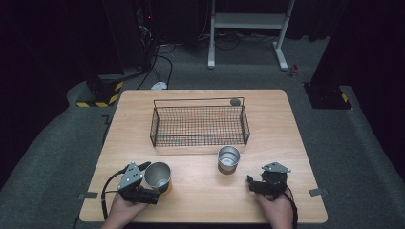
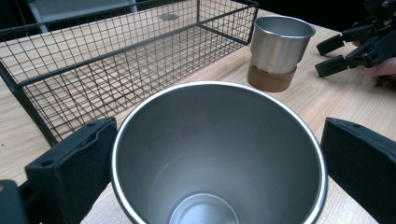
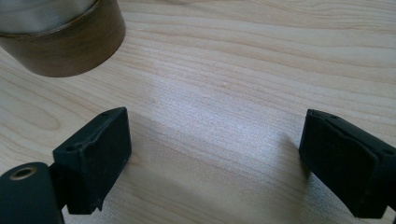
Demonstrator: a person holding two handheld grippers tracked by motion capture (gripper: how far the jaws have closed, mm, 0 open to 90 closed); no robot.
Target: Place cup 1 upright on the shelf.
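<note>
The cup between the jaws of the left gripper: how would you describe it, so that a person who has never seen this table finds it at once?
Start from the black wire basket in the middle of the wooden table. Come toward the person's near left corner, where the left gripper has its jaws on both sides of a steel cup. The other steel cup stands alone, closer to the basket, with no jaws around it.

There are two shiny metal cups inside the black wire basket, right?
No. Both shiny metal cups stand on the wooden table, in front of the black wire basket, which has no cup in it, as the high view shows.
</note>
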